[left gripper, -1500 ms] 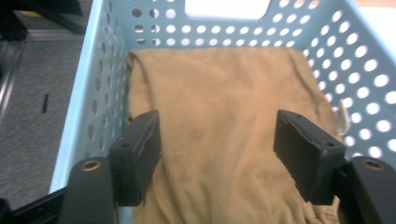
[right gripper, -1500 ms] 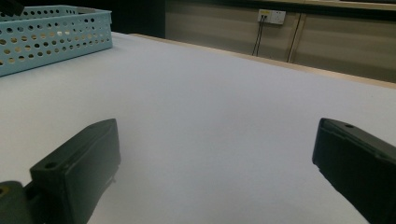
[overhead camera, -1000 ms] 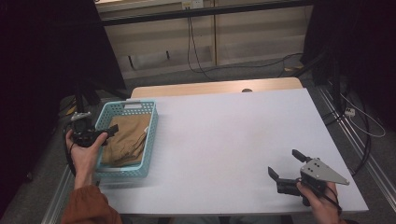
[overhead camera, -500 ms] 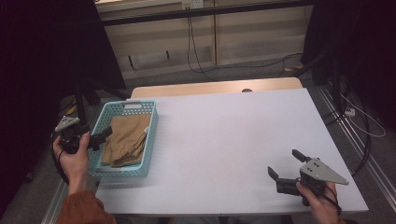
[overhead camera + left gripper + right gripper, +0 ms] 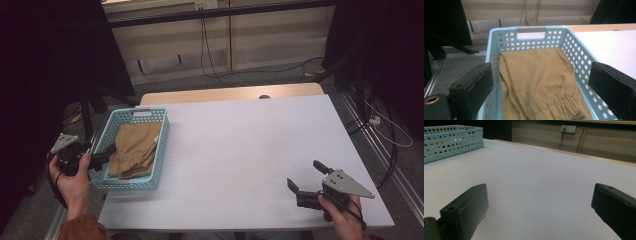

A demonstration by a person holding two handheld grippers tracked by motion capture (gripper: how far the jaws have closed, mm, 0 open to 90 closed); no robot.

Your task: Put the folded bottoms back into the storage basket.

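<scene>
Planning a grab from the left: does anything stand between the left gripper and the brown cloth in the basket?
Only the basket's own wall. The left gripper is open beside the basket's near left corner, outside the rim, so its jaws must clear that wall. Above the cloth nothing covers it.

White-topped table [image 5: 240, 145] with a wooden far edge, beige panelled wall [image 5: 225, 35] behind, cables [image 5: 202, 40] dangling down it, grey floor [image 5: 215, 82], black curtains [image 5: 45, 55] closing in both sides, dim light
</scene>
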